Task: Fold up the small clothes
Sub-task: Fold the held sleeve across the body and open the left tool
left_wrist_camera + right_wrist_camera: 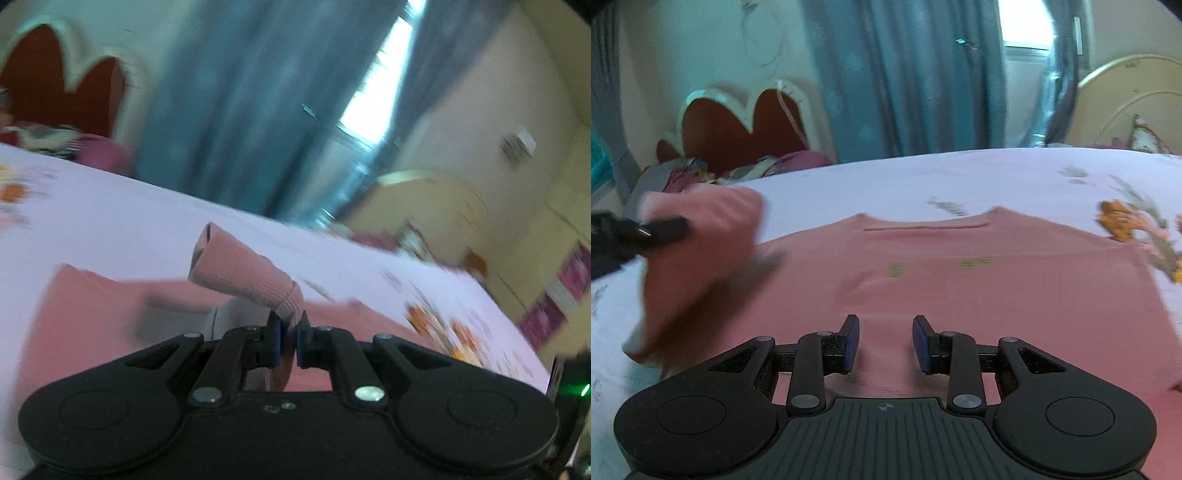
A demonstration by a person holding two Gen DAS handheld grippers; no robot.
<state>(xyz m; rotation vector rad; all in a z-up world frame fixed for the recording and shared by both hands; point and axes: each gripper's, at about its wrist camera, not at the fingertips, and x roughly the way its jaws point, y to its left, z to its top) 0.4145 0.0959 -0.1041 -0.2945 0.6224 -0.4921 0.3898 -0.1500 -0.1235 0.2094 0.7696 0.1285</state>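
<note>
Two tools: left tool [289, 341] pinches blurred pink sleeve [243, 275]; right tool [885, 343] gapes above shirt [997, 295].

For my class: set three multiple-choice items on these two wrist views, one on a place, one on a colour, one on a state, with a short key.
1. Where does the shirt body lie?
A. on the bedspread
B. on the floor
C. on a chair

2. What colour is the shirt?
A. green
B. pink
C. black

3. How is the right gripper?
A. shut on the shirt
B. shut on nothing
C. open

Key: 1 A, the pink shirt lies spread flat on the floral bedspread. 2 B, pink in both views. 3 C, the right gripper has its jaws apart over the cloth, while the left gripper pinches the sleeve.
</note>
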